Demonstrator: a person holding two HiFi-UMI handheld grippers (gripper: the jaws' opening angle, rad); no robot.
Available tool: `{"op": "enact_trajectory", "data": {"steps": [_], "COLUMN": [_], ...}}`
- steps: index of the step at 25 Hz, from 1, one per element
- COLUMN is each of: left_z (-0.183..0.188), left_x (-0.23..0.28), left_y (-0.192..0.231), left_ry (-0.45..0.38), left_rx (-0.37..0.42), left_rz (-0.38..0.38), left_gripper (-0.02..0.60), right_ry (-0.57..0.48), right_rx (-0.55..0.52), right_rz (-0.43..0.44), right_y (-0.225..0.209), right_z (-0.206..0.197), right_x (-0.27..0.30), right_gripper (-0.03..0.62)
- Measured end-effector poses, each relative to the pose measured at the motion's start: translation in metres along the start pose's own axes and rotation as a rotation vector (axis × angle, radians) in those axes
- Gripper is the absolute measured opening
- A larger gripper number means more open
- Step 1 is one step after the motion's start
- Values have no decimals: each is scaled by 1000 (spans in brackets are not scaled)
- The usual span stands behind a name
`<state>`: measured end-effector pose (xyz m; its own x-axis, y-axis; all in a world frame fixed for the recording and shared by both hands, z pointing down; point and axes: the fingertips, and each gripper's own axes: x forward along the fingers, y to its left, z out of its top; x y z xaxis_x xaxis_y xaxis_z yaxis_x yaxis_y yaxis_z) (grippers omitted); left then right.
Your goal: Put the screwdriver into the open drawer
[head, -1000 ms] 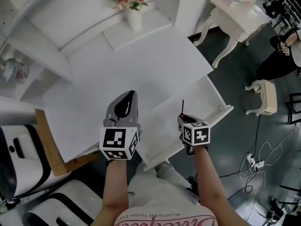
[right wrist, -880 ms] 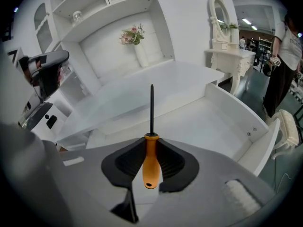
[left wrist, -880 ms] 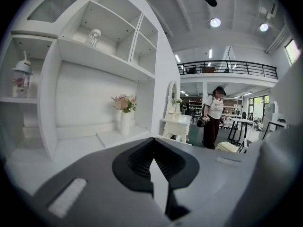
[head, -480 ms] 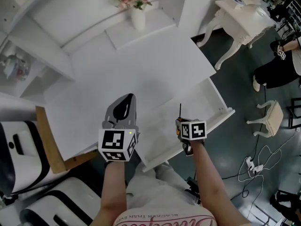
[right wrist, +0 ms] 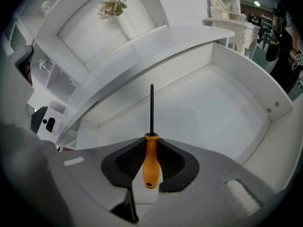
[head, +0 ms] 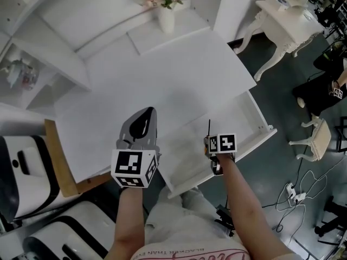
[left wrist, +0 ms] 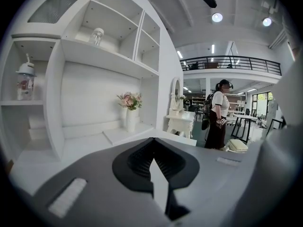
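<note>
A: Right gripper [right wrist: 151, 148]?
B: It was clamped on the screwdriver [right wrist: 151, 109] by the orange handle, with the shaft aimed down into the open drawer [right wrist: 215, 119]. Probably lined up for release.
A: Left gripper [left wrist: 152, 161]?
B: Jaws were together and empty, parked over the desk [head: 162, 85], likely to stay clear.

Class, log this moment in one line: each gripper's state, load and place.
right gripper: shut on screwdriver, tip pointing into open drawer | left gripper: shut, empty, over desk | screwdriver: not yet released
</note>
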<state>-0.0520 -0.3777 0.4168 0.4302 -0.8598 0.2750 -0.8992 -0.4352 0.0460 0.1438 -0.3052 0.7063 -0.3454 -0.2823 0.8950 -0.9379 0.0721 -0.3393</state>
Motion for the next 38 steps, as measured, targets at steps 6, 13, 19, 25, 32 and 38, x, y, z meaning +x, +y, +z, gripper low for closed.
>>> {"op": "enact_trajectory", "data": {"steps": [6, 13, 19, 25, 32, 38], "left_z": [1, -6, -5, -6, -9, -7], "left_x": [-4, -15, -22, -26, -28, -29], "left_y": [2, 10, 15, 13, 8, 3], "left_ry": [4, 20, 23, 30, 34, 30], "left_rx": [8, -5, -3, 2, -8, -6], "left_rz": [5, 29, 46, 53, 50, 45], "left_gripper": [20, 20, 20, 20, 20, 20], "right_ry": [38, 77, 86, 62, 27, -32], "right_rx": [28, 54, 88, 74, 97, 102], "right_rz": [-12, -36, -58, -83, -92, -49], "right_y": [-6, -16, -19, -19, -19, -16], "right_z": [-1, -6, -10, -8, -8, -3], "right_x": [17, 33, 45, 48, 45, 37], "right_gripper": [75, 75, 77, 80, 84, 219]}}
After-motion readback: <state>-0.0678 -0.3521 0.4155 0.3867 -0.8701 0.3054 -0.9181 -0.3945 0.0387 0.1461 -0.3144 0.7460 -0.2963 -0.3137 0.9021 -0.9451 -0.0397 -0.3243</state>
